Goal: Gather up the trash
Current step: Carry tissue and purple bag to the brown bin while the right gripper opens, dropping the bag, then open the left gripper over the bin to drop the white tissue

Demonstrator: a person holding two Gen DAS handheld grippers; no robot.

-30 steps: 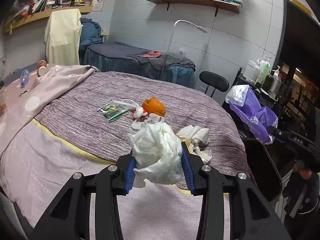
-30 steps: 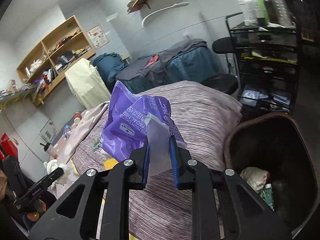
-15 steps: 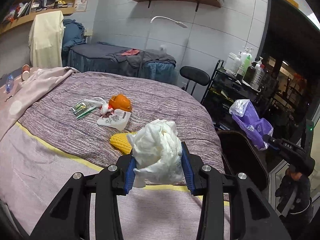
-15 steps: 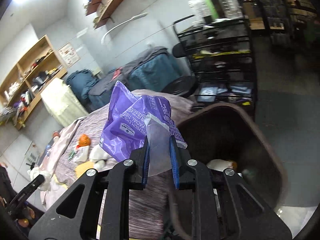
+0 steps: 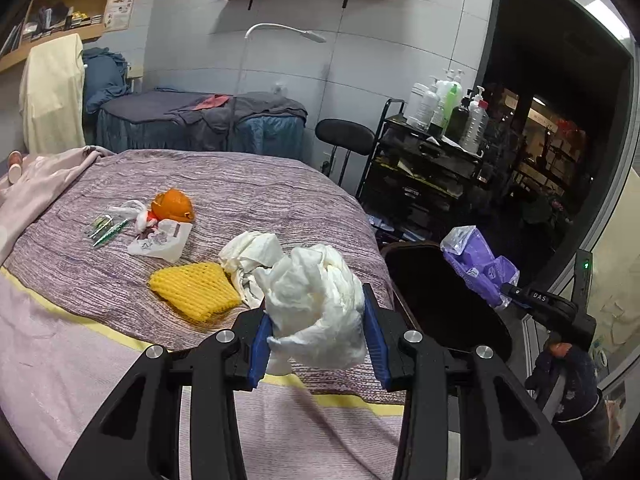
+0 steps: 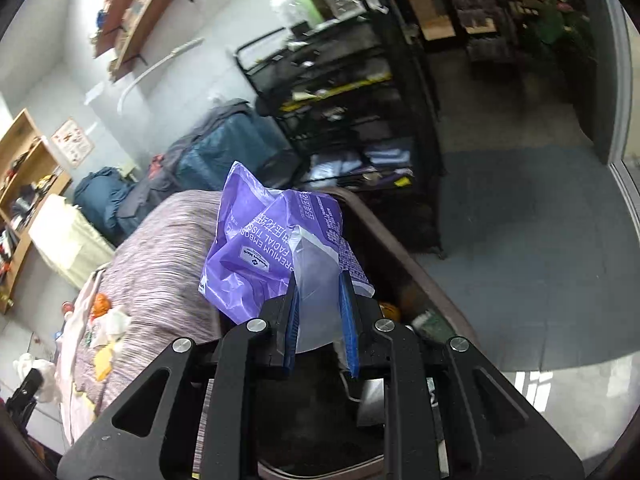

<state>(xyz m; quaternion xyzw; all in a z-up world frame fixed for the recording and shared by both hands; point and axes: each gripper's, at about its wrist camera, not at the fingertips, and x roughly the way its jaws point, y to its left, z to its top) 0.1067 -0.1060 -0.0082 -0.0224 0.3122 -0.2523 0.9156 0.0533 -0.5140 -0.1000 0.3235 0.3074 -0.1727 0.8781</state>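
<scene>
My left gripper (image 5: 316, 344) is shut on a crumpled white tissue wad (image 5: 316, 308), held above the near edge of the bed. My right gripper (image 6: 320, 320) is shut on a purple facial-tissue plastic wrapper (image 6: 272, 248) and holds it over the dark trash bin (image 6: 436, 292). The left wrist view also shows the wrapper (image 5: 480, 272) over the bin (image 5: 436, 296) beside the bed. More trash lies on the bed: a yellow foam net (image 5: 192, 290), white tissues (image 5: 252, 252), a white packet (image 5: 160, 240), an orange peel (image 5: 172, 206) and green wrappers (image 5: 106, 226).
The bed has a purple striped cover (image 5: 248, 192). A black cart with bottles (image 5: 432, 152) and a black stool (image 5: 344, 132) stand beyond the bin. Another bed (image 5: 192, 120) stands against the back wall. The bin holds some trash (image 6: 428, 320).
My right gripper has carried the purple wrapper from above the bed to over the bin. My left gripper with the tissue wad has swung right, toward the bin side.
</scene>
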